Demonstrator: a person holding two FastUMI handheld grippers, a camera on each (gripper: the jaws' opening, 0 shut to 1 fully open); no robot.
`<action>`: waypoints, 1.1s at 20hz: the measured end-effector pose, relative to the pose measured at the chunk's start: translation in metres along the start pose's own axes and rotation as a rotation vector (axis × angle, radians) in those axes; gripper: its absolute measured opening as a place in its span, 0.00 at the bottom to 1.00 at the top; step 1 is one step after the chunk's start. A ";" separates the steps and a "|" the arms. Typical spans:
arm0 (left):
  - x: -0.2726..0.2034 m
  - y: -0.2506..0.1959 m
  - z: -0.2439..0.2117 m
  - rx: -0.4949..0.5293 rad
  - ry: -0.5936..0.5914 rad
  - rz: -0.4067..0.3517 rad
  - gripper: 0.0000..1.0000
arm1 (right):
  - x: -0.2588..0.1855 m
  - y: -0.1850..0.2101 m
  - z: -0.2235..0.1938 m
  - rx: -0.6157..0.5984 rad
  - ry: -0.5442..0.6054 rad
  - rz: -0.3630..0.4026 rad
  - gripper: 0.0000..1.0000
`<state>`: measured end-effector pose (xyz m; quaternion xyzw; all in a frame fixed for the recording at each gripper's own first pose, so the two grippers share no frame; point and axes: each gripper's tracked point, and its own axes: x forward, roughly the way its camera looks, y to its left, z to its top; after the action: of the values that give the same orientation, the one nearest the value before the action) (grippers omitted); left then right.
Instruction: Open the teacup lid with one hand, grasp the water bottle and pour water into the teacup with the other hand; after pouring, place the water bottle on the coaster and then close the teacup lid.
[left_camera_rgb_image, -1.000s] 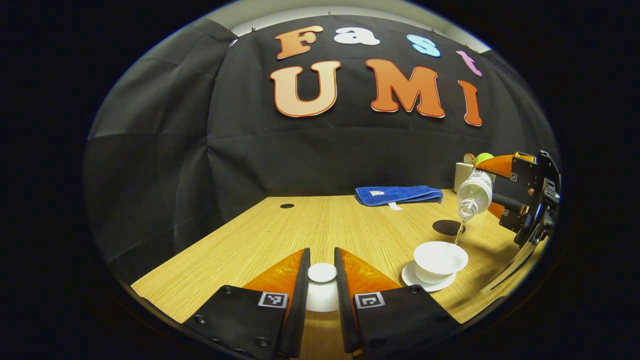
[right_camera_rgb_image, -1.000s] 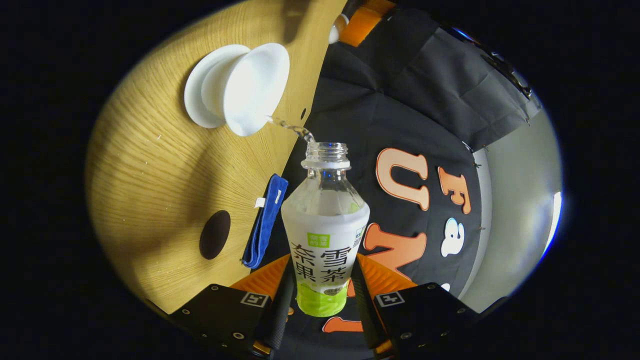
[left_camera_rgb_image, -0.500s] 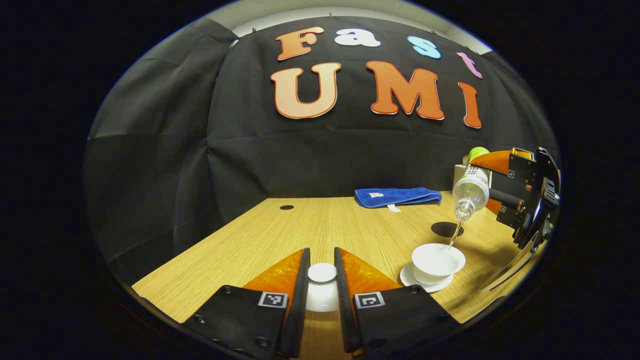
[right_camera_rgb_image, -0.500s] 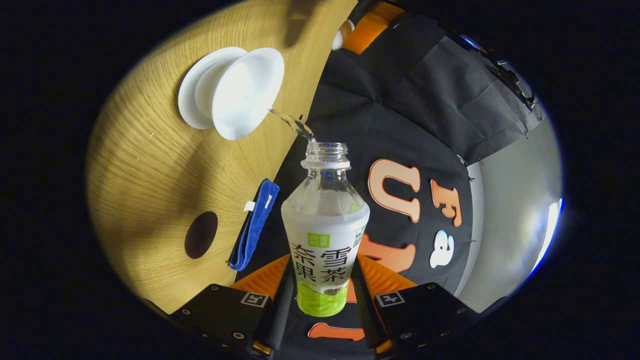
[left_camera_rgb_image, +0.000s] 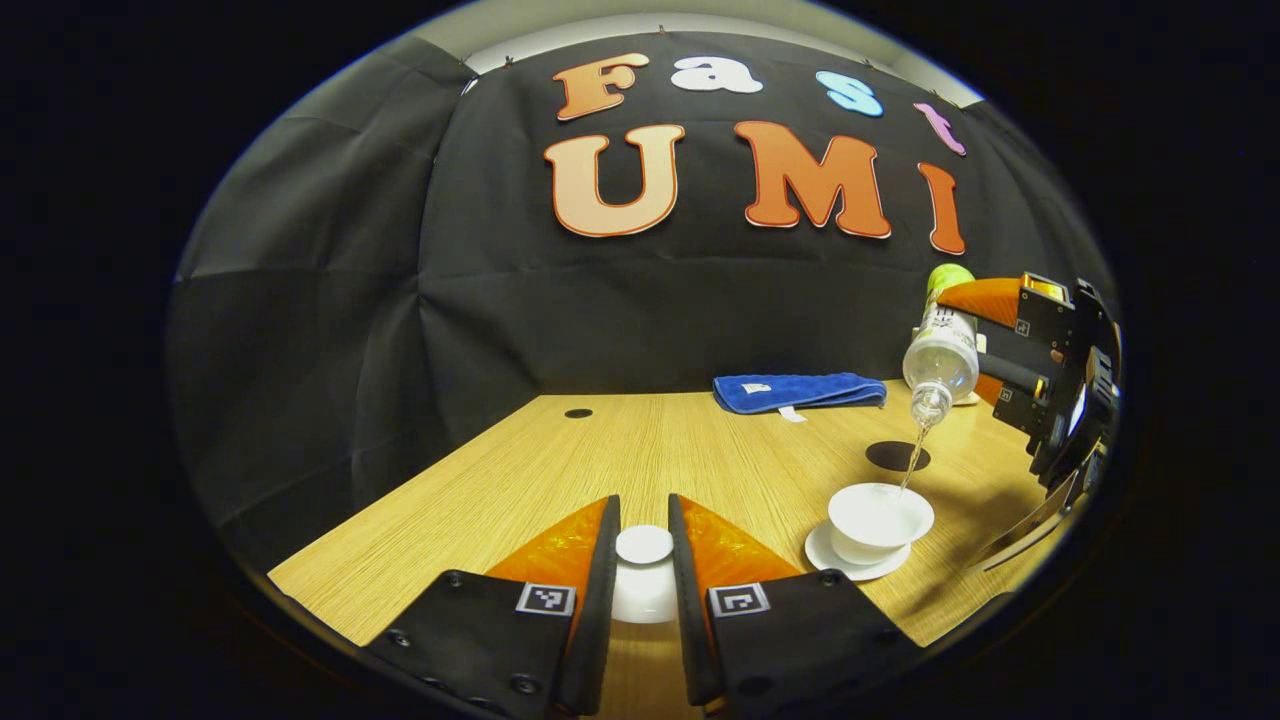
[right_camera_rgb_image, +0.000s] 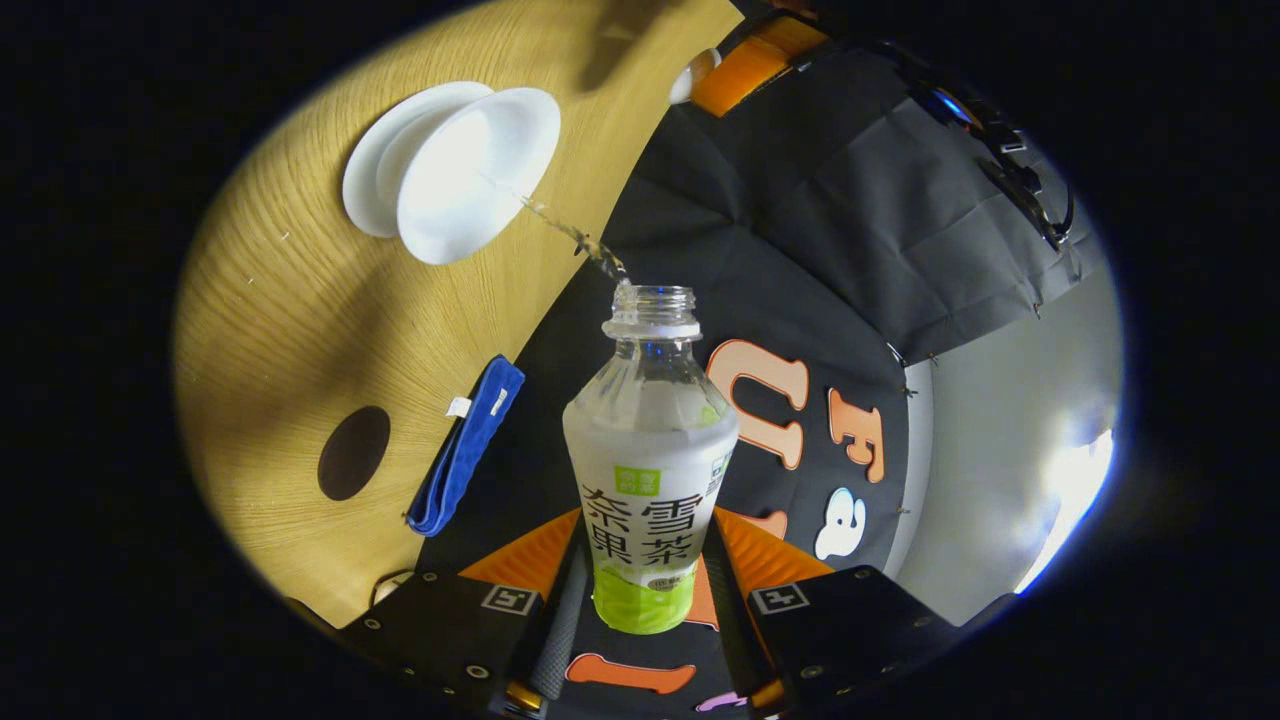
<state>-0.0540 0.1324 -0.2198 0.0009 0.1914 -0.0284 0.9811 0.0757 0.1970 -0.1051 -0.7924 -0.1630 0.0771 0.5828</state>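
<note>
Water bottle, uncapped and tipped mouth-down, is clamped between both fingers of the right gripper, which holds it raised above the wooden table at the far right of the left gripper view (its neck points down toward the teacup). A thin stream of water runs from its mouth into the one white teacup, which stands open on its one saucer. The left gripper sits low and level over the near table edge, its fingers closed on the one teacup lid, held by its knob. One dark round coaster lies bare just behind the teacup, and one folded blue cloth lies along the back edge.
</note>
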 end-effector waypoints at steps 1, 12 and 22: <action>0.000 0.001 -0.001 -0.001 0.001 0.000 0.35 | 0.000 -0.002 -0.001 -0.003 0.001 -0.006 0.63; -0.003 0.006 0.001 0.002 -0.006 -0.001 0.35 | 0.003 -0.012 0.007 -0.088 -0.063 -0.049 0.63; -0.003 0.004 0.002 0.007 -0.010 -0.007 0.35 | 0.003 -0.012 0.013 -0.148 -0.120 -0.048 0.63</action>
<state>-0.0559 0.1366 -0.2164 0.0034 0.1866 -0.0324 0.9819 0.0728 0.2127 -0.0973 -0.8230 -0.2216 0.0982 0.5137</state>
